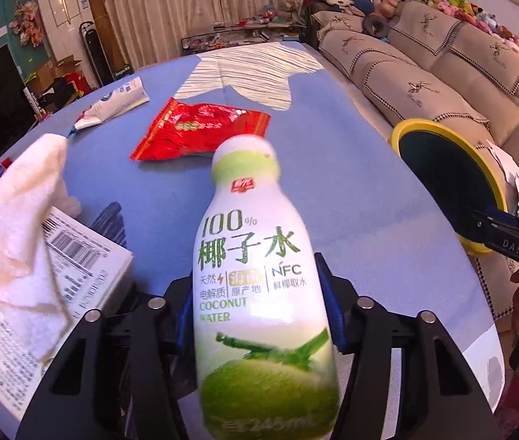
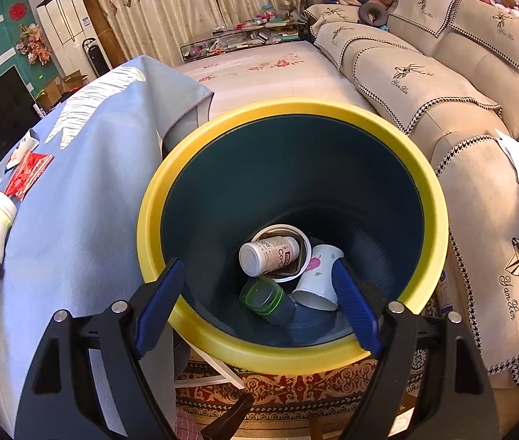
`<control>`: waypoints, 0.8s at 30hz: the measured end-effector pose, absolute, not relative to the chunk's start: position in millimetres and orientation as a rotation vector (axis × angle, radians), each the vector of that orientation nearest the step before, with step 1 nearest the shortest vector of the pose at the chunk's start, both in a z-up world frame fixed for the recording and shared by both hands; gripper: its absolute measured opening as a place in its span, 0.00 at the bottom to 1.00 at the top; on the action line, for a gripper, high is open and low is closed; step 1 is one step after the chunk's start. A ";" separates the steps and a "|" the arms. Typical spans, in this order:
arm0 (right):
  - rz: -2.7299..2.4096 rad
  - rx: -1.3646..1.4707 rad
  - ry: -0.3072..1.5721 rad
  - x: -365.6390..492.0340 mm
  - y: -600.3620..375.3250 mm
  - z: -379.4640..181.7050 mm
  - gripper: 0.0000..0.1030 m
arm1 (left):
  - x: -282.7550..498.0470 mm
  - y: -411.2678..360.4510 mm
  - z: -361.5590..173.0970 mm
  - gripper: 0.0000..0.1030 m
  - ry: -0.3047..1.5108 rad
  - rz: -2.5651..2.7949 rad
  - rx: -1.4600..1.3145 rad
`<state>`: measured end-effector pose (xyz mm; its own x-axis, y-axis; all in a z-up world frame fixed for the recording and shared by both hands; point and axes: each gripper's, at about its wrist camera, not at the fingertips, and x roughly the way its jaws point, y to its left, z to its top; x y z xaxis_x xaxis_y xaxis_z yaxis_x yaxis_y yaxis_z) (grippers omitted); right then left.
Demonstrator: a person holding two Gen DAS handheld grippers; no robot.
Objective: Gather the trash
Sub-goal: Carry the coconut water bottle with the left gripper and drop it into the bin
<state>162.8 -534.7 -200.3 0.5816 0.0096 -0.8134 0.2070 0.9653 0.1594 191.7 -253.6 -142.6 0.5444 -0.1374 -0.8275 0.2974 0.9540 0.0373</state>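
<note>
The sofa ran along the right of both views, its covers printed with deer. Beside it, the counter lay under a blue cloth with a white-striped patch at its far end.

The bin, yellow-rimmed and dark teal inside, stood on a patterned rug between counter and sofa, just beside the counter's edge. At its bottom lay a white pill bottle resting in a white tub, a paper cup on its side and a green-lidded jar.

The right claw hung above the bin's near rim, its blue fingers spread wide with nothing between them.

The left claw pinched the bottle, a white coconut-water bottle with green print, around its lower body; the bottle pointed forward over the counter, cap away from the camera, and looked lifted off the cloth, though its underside was hidden.

At the counter's left sat a box with a barcode label, a white towel draped over it. Further out on the cloth lay a red wrapper, crumpled and flat, well apart from the bottle's cap. Beyond it, near the left edge, lay a white tube.
</note>
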 end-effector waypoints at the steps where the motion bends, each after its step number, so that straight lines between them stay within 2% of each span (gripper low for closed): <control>1: -0.116 0.252 0.944 161.4 -534.8 -200.5 0.76 | 190.3 -253.8 -142.5 0.51 0.957 -0.266 0.185; 14: -0.159 0.341 0.866 127.6 -555.8 -187.4 0.76 | 164.1 -282.0 -95.8 0.51 0.877 -0.414 0.201; 24: -0.259 0.322 0.784 93.3 -580.2 -154.8 0.76 | 181.3 -376.2 -74.0 0.51 0.846 -0.595 0.256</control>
<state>93.3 -580.2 -154.8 0.6807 -0.1087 -0.7244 0.3448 0.9201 0.1859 181.3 -376.2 -74.0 0.5140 -0.3899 -0.7641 0.5869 0.8095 -0.0183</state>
